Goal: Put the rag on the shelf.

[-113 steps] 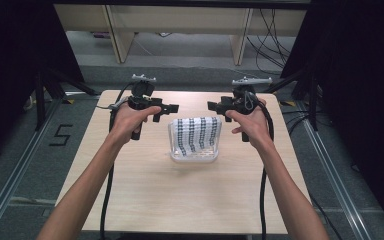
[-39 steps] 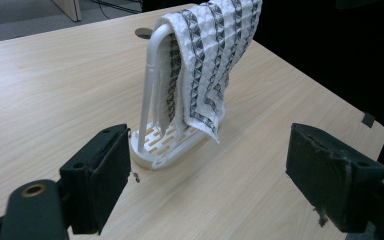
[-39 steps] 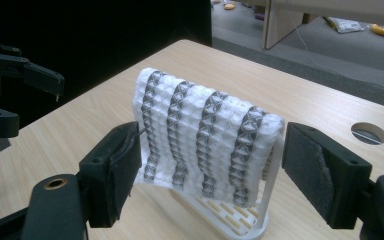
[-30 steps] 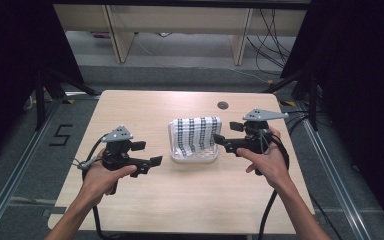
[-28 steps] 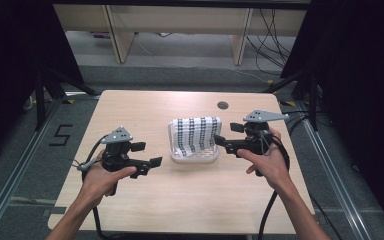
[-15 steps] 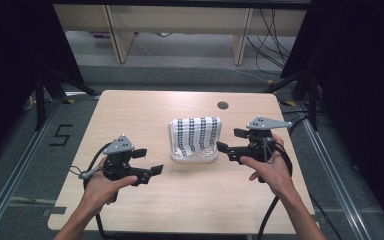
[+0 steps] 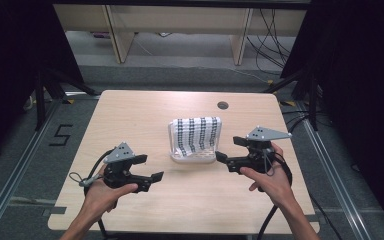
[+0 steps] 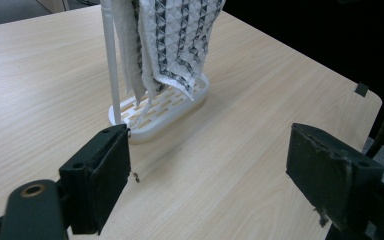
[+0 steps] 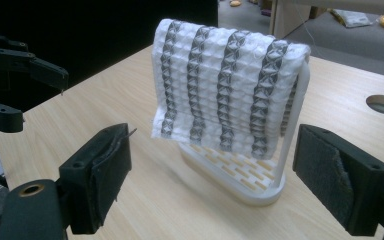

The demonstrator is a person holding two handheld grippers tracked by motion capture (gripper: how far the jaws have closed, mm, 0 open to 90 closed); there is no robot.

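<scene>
Towel w/ grey-and-white waffle weave (image 7: pixel 198 136) hangs over a white plastic rack w/ slotted base (image 7: pixel 194 156) mid light wooden tabletop (image 7: pixel 130 115). Left gripper (image 7: pixel 150 181) sits near the front-left edge, right gripper (image 7: pixel 221 158) just beside the rack; both w/ jaws wide, holding nothing. Risk: the rack looks light, so a one-sided tug on the cloth could tip or drag it.

White-grey patterned towel (image 7: pixel 197 136) draped over upright white slatted rack (image 7: pixel 192 156), mid-table, slightly right of centre.
</scene>
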